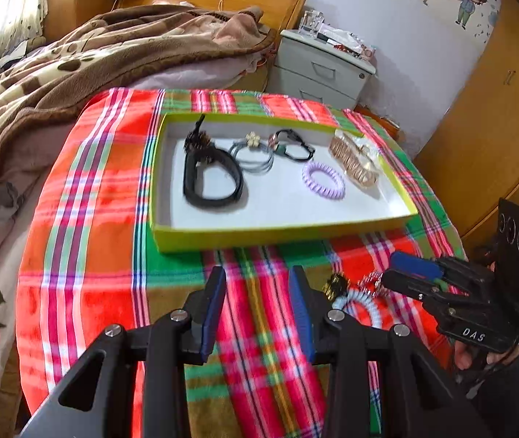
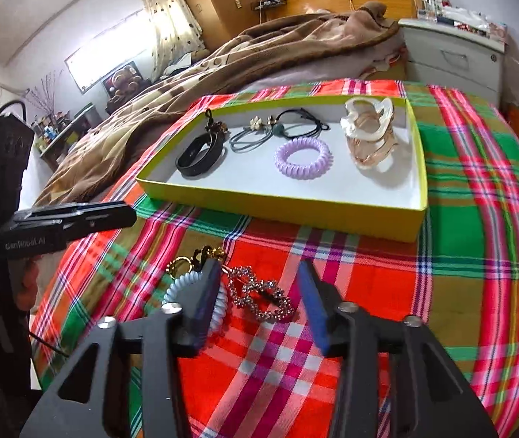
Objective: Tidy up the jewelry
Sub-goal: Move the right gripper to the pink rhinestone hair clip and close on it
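The sparkling rhinestone heart-shaped hair clip [image 2: 259,297] was seen lying flat on the red, green and white plaid cloth [image 2: 478,255], just ahead of the right gripper [image 2: 259,303], its long axis slanting from upper left to lower right. That gripper's jaws were spread wide and empty. The pale blue spiral hair tie [image 2: 182,286] lay touching the left finger [image 2: 204,306]. The left gripper [image 1: 257,314], part open and empty, was held farther off. Clear cloth separated the clip from the yellow-rimmed shallow cardboard tray [image 2: 296,211], where free floor remained.
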Available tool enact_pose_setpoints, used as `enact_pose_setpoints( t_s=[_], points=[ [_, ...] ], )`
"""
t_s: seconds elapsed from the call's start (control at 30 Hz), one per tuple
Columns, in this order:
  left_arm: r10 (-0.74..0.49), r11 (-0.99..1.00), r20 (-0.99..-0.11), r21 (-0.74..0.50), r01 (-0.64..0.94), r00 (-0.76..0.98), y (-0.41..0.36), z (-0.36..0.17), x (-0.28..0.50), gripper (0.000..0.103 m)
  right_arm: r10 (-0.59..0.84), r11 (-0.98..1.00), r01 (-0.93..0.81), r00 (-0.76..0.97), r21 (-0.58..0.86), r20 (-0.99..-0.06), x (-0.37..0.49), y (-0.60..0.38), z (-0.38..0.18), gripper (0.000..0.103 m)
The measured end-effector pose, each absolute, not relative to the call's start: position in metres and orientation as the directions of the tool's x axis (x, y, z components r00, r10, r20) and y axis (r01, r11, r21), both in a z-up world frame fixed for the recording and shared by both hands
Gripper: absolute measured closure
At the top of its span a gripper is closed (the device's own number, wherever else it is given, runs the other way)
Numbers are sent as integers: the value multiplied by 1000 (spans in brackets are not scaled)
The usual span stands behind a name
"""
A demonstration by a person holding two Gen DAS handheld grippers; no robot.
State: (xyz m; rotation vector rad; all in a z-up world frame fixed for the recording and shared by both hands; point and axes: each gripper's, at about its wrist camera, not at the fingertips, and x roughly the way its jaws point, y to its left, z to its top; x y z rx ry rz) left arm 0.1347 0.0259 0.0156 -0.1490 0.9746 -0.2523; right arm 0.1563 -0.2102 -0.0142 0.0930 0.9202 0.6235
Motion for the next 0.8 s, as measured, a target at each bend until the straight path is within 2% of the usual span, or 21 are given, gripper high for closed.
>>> enact_pose_setpoints(
  t_s=[0.17, 0.53, 0.6, 0.8],
  points=[
    [-266, 964, -809, -237, 122, 525, 32, 9, 124, 66, 484, 843, -467, 439, 268, -757, 156, -200, -20, 56],
    [-260, 965, -820, -239, 109, 510, 33, 2, 118, 66, 398, 867, -475, 478, 151, -783, 144, -192, -18, 57],
    [-262, 965, -821, -238, 113, 507, 31, 2, 117, 66, 393, 870, -471, 483, 147, -782, 143, -192, -19, 71],
    [-261, 965, -826, -237, 112, 500, 29, 0, 117, 66, 395, 876, -456, 494, 156, -775, 140, -198, -19, 75]
  ],
)
